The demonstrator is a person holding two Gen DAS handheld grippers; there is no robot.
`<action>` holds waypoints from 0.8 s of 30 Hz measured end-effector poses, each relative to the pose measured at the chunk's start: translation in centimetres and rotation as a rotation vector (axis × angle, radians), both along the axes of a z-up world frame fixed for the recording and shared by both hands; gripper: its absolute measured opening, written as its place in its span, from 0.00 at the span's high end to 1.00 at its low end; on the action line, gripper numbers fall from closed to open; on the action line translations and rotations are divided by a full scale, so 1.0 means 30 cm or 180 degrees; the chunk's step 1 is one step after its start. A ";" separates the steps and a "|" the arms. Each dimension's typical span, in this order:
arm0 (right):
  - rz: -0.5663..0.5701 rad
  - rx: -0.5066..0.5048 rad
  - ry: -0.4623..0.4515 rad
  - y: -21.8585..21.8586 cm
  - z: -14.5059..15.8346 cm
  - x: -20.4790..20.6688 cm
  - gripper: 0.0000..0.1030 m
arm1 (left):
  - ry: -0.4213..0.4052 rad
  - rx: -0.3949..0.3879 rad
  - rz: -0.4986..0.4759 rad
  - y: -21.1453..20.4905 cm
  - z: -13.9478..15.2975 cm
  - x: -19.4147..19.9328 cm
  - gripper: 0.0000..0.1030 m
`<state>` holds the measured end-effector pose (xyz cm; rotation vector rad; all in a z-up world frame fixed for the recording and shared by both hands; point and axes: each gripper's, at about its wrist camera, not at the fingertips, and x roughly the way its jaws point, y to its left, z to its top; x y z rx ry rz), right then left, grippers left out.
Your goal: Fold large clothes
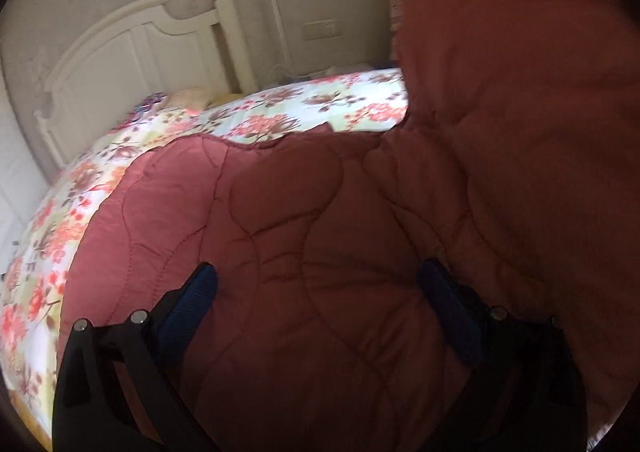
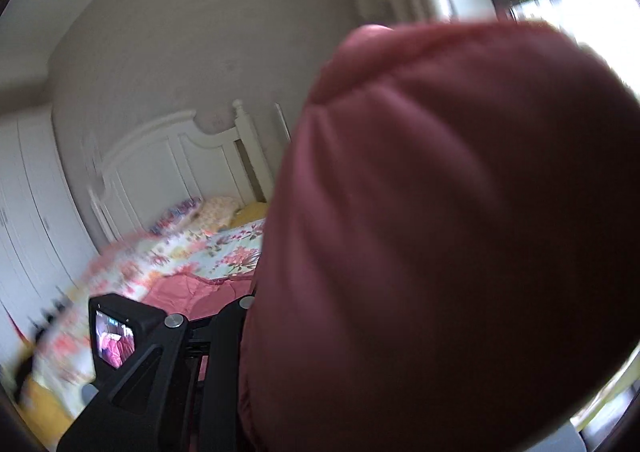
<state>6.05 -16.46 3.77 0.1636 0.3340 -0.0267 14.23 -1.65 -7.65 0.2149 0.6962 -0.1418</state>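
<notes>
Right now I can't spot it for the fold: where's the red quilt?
The red quilt lies on the floral bed under the left gripper, its right part lifted by the right gripper.

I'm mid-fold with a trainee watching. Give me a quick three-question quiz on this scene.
1. True or false: the left hand-held gripper stands open over the red quilt.
2. What is bunched up in front of the right hand-held gripper: A) a pillow B) the red quilt C) a towel?
3. What pattern does the bedspread have?

Key: 1 true; 2 B; 3 floral.
</notes>
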 end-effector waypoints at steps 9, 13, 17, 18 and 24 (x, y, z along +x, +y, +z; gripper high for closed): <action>-0.0070 -0.1700 0.0044 0.333 -0.039 0.052 0.66 | -0.0518 -0.1056 0.0533 0.515 0.254 -0.148 0.04; 0.0105 -0.2420 0.0055 0.520 -0.081 0.071 0.66 | -0.0638 -0.1327 0.1053 0.763 0.293 -0.187 0.04; 0.0486 -0.3518 0.0080 0.742 -0.281 0.085 0.57 | -0.0591 -0.1321 0.1085 0.829 0.303 -0.196 0.04; 0.0610 -0.3895 0.0090 0.790 -0.365 0.079 0.55 | -0.0569 -0.1305 0.1035 0.822 0.308 -0.185 0.04; 0.0671 -0.4861 -0.0206 0.846 -0.577 0.043 0.47 | -0.0477 -0.0953 0.0204 0.562 0.401 -0.071 0.02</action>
